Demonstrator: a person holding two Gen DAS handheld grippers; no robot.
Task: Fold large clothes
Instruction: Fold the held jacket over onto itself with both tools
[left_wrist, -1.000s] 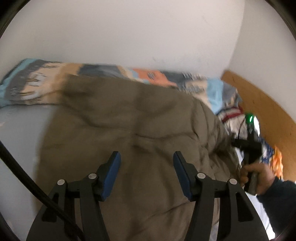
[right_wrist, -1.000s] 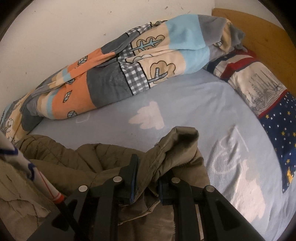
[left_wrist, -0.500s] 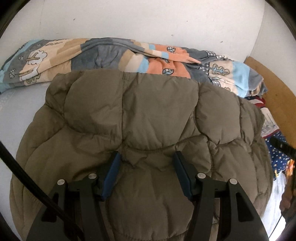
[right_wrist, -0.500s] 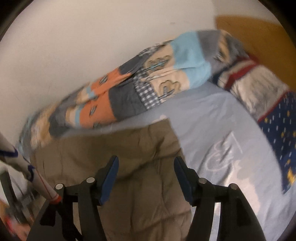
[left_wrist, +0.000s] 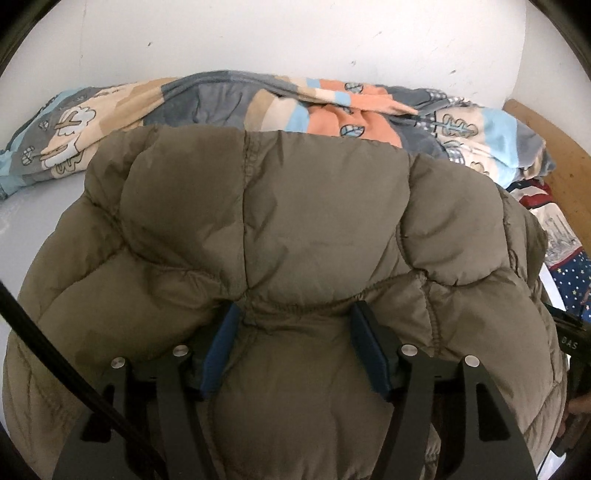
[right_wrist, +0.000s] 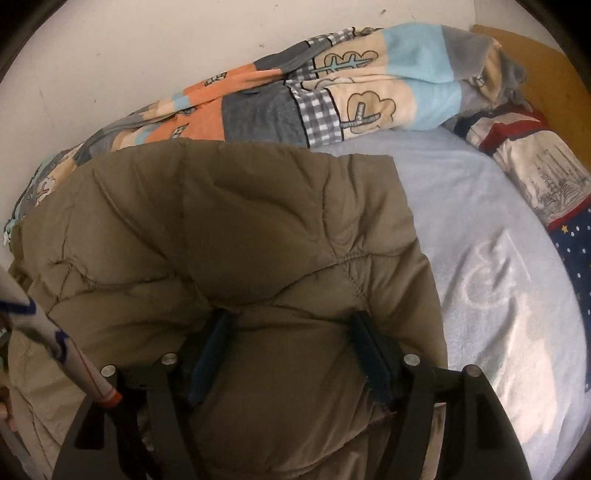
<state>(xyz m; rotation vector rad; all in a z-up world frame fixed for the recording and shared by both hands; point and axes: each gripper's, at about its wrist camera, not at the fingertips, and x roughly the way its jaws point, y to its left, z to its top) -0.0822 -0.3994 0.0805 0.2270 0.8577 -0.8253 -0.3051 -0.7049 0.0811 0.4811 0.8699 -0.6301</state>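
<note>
An olive-brown quilted puffer jacket (left_wrist: 280, 229) lies spread on the pale blue bed sheet (right_wrist: 480, 236). It also fills the lower left of the right wrist view (right_wrist: 236, 236). My left gripper (left_wrist: 295, 321) is open, its blue-padded fingers pressed into the jacket's padding with a bulge of fabric between them. My right gripper (right_wrist: 290, 325) is open too, set down on the jacket near its right edge, fingers wide apart with padding between them.
A rolled patchwork blanket (left_wrist: 288, 103) lies along the white wall behind the jacket, also in the right wrist view (right_wrist: 332, 96). A pillow with ships and stars (right_wrist: 543, 177) sits at the right by the wooden headboard (left_wrist: 554, 147).
The right gripper let go of the jacket fold it held and opened. Both grippers moved down onto the jacket, which now lies flatter and spread out.
</note>
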